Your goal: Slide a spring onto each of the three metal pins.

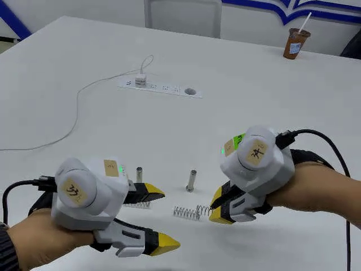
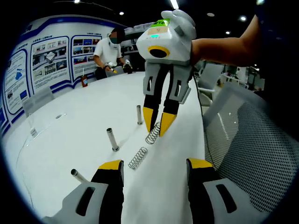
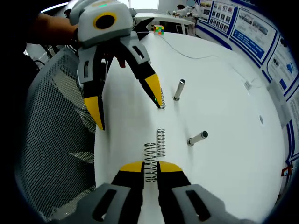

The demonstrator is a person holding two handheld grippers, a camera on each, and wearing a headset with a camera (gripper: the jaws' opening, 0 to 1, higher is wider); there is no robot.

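The right gripper [image 3: 152, 169], white with yellow-tipped jaws, has its jaws pressed in on the near end of a thin coiled steel spring [image 3: 150, 156]. The spring lies flat on the white table [image 1: 237, 96], its long axis running straight ahead along the jaws. The left gripper [image 1: 159, 216] is spread wide and holds nothing. A second loose spring [image 1: 137, 204] lies just beside its farther jaw. The short upright metal pin [image 1: 192, 180] stands near the held spring, closest to the right gripper. Judgement: the spring must be turned on end to thread it.
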